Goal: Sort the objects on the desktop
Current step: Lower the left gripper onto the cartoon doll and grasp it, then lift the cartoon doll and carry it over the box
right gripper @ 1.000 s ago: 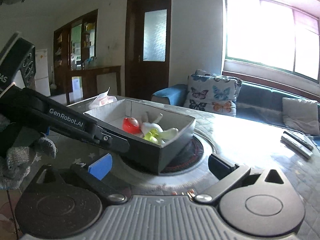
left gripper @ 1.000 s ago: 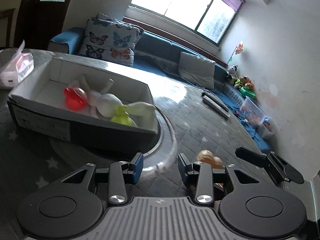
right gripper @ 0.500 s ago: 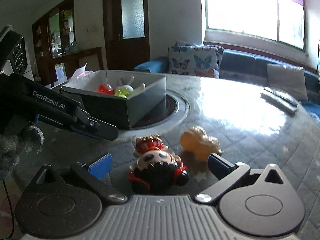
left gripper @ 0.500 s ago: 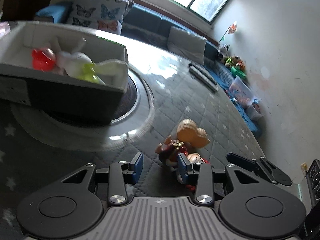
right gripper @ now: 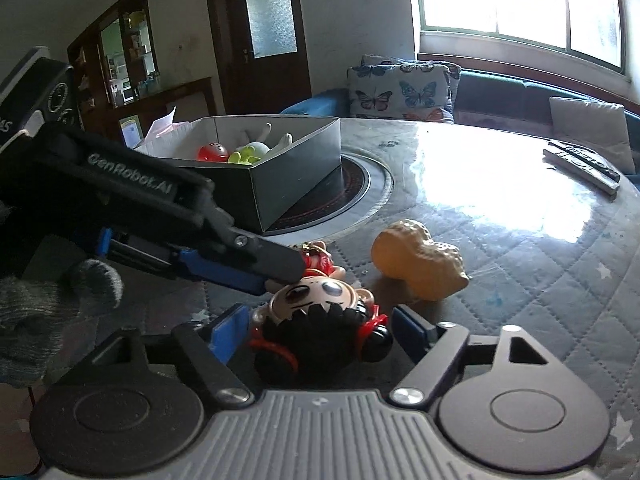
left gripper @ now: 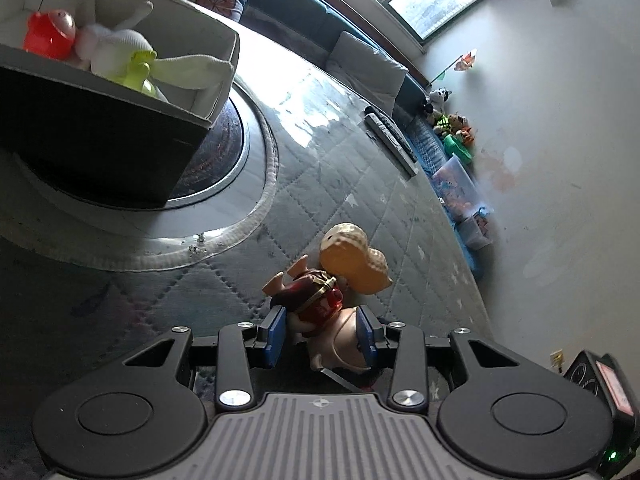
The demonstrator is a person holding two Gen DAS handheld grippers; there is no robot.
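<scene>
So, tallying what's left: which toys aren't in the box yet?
The doll and peanut toy lie on the table; the others sit in the box.

Bench cover (right gripper: 560,264): grey, diamond-quilted, small white stars. Box (right gripper: 296,176): dark grey outside, white inside. In box: red toy (left gripper: 50,36), white plush (left gripper: 120,50), yellow-green toy (left gripper: 138,70). Doll (right gripper: 320,320): tan face, black hair, red trim. Peanut toy (right gripper: 416,260): orange-tan. Cushion (right gripper: 400,90): butterfly print.

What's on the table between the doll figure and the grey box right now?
Nothing loose in the right wrist view: between the doll figure and grey box there is only quilted table cover and the round inset's rim.
</scene>
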